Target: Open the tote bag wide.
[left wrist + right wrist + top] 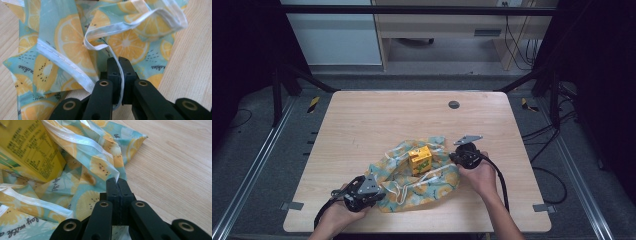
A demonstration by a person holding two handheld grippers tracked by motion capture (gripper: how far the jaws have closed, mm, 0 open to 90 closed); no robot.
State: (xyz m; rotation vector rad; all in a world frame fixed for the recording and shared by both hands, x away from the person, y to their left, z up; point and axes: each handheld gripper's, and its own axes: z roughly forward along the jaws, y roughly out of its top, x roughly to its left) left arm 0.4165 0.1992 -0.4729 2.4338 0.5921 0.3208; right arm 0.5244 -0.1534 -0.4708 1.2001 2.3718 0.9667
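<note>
Left gripper (374,192) near desk (362,120) front edge, pressed together on white hem of fruit-print cloth (412,175). Right gripper (457,159) clamped on cloth's right edge. Yellow carton (420,159) upright mid-cloth, between both grippers; fine print unreadable. Cloth script partly legible: "lay with". Grommet (454,104) near far edge; far half open.

lab-type recording bay: pale wooden worktop (362,130) boxed in by a black metal frame (412,10), aluminium rails (247,170) on grey floor (hazard-striped tape (313,103) at corners), loose cables (519,47), office desk (437,25) behind.
</note>
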